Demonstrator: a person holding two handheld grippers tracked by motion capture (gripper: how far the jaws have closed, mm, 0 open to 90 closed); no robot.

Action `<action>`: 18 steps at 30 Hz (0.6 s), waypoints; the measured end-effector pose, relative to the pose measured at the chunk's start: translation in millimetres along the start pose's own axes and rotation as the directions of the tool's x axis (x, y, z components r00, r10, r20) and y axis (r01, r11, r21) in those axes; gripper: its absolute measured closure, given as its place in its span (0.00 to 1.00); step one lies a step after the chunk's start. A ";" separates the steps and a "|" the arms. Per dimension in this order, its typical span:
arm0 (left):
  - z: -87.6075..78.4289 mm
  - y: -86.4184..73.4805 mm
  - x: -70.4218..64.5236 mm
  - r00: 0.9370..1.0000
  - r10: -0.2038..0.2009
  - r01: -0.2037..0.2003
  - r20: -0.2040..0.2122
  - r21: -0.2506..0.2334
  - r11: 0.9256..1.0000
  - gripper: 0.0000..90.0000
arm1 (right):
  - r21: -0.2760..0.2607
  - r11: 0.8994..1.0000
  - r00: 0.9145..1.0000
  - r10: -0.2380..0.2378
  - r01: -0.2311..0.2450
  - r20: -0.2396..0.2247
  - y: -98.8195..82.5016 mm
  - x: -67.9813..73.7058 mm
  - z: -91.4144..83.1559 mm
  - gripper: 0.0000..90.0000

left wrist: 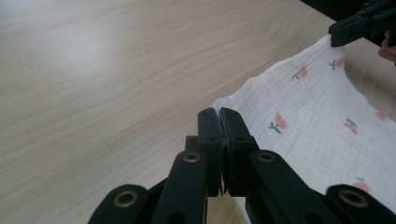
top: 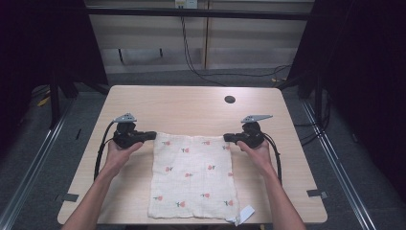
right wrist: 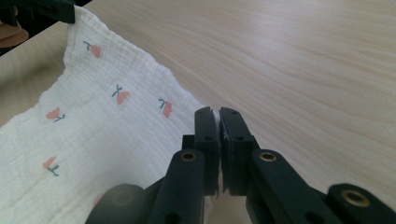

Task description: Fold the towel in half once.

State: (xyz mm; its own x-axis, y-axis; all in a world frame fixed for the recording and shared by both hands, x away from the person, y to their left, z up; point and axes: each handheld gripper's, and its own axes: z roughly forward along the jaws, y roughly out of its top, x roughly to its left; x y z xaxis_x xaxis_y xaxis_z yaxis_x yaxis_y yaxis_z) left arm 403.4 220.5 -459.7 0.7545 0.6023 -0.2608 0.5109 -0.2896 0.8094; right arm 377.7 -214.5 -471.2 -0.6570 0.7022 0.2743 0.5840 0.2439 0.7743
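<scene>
Dim room, dark curtains either side, cables trailing along the back wall, and a pale wood worktop (top: 191,103) in the middle with a small dark round hole (top: 230,99) near its far edge; the only thing on it is a white muslin cloth (top: 191,177) with little pink flower prints, spread mostly flat toward the near edge, a white tag (top: 246,213) poking out at its near right corner.

Left gripper (top: 152,135) has its jaws pressed together on the far left corner of the cloth; right gripper (top: 227,138) is doing the same on the far right corner; in both gripper views the black jaws sit tight together with the fabric edge running into them.

Looks to me like the start of a fold, far edge about to come toward the person; the risk I'd flag is how little fabric is in each pinch, so one corner could slip out on the lift; if the hands rise unevenly the edge will sag or twist and the fold lands crooked; the near edge could also drag off the worktop.
</scene>
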 end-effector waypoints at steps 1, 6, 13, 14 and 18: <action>-1.2 1.8 -0.9 1.000 0.010 -0.010 -0.008 -0.004 1.000 0.98 | -0.003 1.000 1.000 -0.009 0.009 0.001 1.4 0.6 -1.2 0.96; -1.7 7.2 -2.9 1.000 0.010 -0.010 0.001 -0.031 0.999 0.98 | -0.028 1.000 1.000 -0.002 0.002 0.004 7.1 -2.0 -6.2 0.96; 3.2 12.6 -8.5 1.000 0.013 -0.013 0.016 -0.041 0.999 0.98 | -0.028 1.000 1.000 -0.009 0.009 0.007 12.1 -3.7 -6.2 0.97; 4.1 14.1 -10.1 1.000 0.022 -0.022 0.011 -0.040 0.999 0.98 | -0.031 0.999 1.000 -0.009 0.009 0.011 12.5 -3.2 -5.9 0.97; 1.5 21.3 -10.2 0.999 0.033 -0.032 0.008 -0.066 0.997 0.98 | -0.053 0.999 1.000 -0.008 0.010 0.025 18.1 -3.0 -10.4 0.97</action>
State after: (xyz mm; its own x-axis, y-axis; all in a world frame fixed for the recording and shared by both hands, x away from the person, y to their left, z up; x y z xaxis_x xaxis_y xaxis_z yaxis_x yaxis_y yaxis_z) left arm 407.2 207.1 -440.6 0.7742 0.5863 -0.2385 0.4580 -0.2589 0.8504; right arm 385.2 -219.1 -452.1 -0.6498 0.7165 0.2538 0.5515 0.2146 0.8061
